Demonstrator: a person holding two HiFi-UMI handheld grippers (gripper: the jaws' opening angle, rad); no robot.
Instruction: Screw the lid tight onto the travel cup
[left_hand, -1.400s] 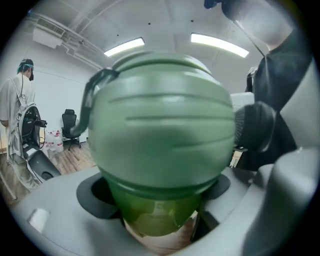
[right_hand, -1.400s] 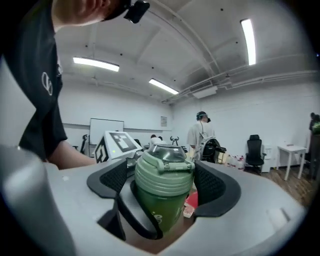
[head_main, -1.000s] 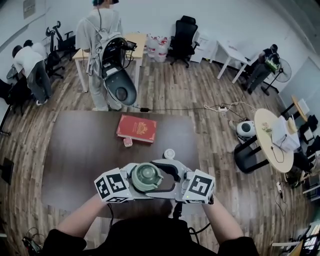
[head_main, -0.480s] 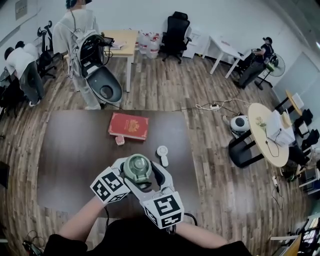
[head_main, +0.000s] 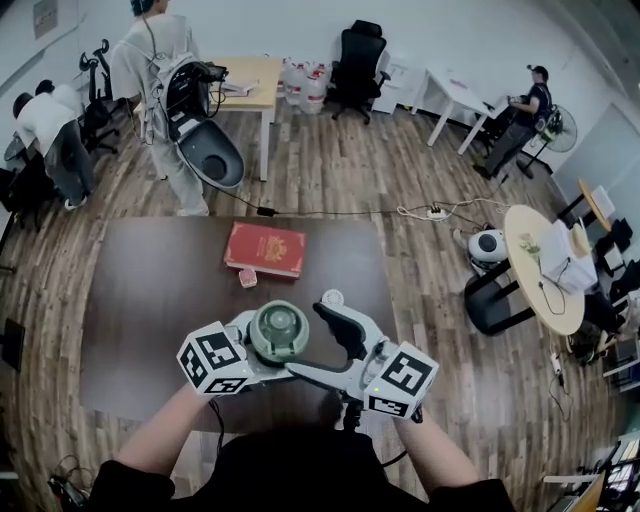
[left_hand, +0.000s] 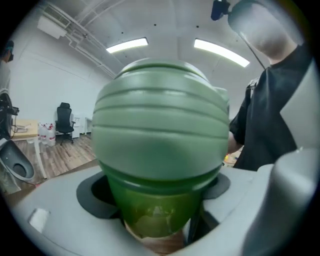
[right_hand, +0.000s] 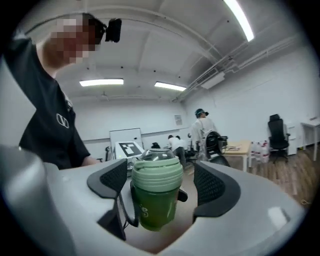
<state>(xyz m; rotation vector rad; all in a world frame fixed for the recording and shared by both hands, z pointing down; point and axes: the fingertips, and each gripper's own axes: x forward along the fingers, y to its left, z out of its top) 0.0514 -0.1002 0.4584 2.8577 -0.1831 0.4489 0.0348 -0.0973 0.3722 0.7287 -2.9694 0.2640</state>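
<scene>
**One cup, one lid, two grippers over the near half of the table**

We are counting one green cup (right_hand: 151, 207) with one pale ribbed lid (right_hand: 157, 172) sitting on its mouth, and two grippers meeting at it. We are clamping the left gripper (head_main: 272, 345) on the cup's dark green body, and its pads (left_hand: 95, 195) are pressing in from both sides just below the lid. We are holding the right gripper (head_main: 312, 340) with its jaws spread around the lid. Its pads (right_hand: 212, 185) are standing off the ribbed rim, and a gap is showing on the side nearer the room.

We are keeping the cup over the near half of the one dark table (head_main: 130, 300), a little left of its middle. We cannot tell whether its base is touching the top.

Three other things are lying on the table. One red book (head_main: 265, 250) is near the far edge. One small pink piece (head_main: 247, 278) is just beside the book's near edge. One small white piece (head_main: 333, 298) is between the book and the right gripper's upper jaw.

Bare tabletop is stretching away to the left and right of the grippers, out to both side edges. The near edge is running just under our forearms, and the pink and white pieces are lying close ahead of the cup.

Beyond the far edge we are seeing wooden floor (head_main: 330, 170) and three people (head_main: 150, 70), all well apart from the table.
</scene>
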